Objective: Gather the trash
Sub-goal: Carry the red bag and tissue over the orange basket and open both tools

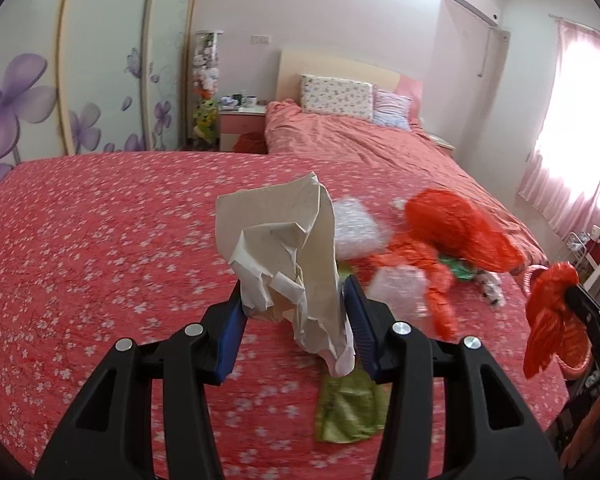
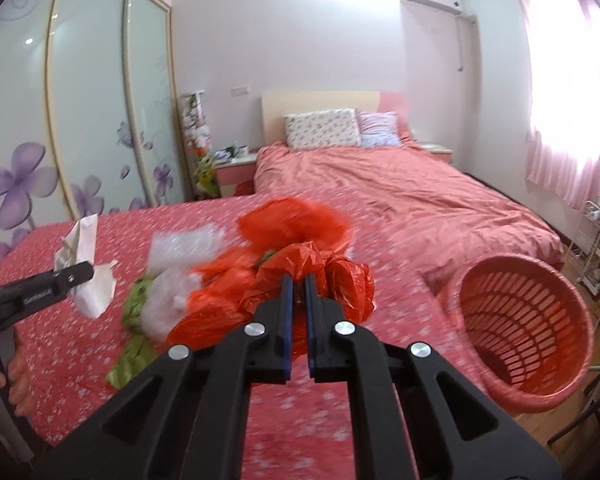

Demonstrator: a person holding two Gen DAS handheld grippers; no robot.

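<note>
The left gripper (image 1: 300, 312) clamps crumpled paper (image 1: 288, 240); the right gripper (image 2: 298, 280) pinches a red bag (image 2: 324, 276), both lifted probably for the basket (image 2: 524, 320).

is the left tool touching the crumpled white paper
Touching. The left wrist view shows the left tool clamped on the crumpled white paper, lifted off the bed.

- We see a bed (image 1: 100, 240) covered by a red sheet printed with small white blossoms.
- On it lies a loose heap of trash: a sheet of bubble wrap (image 1: 356, 228), crumpled orange-red plastic bags (image 1: 416, 260), and a second clear plastic wad (image 1: 396, 284).
- A green wrapper (image 1: 348, 412) lies flat on the sheet, nearer to us.
- Beyond, a second bed (image 2: 400, 188) carries a plain pink duvet and two pillows (image 2: 324, 128).
</note>
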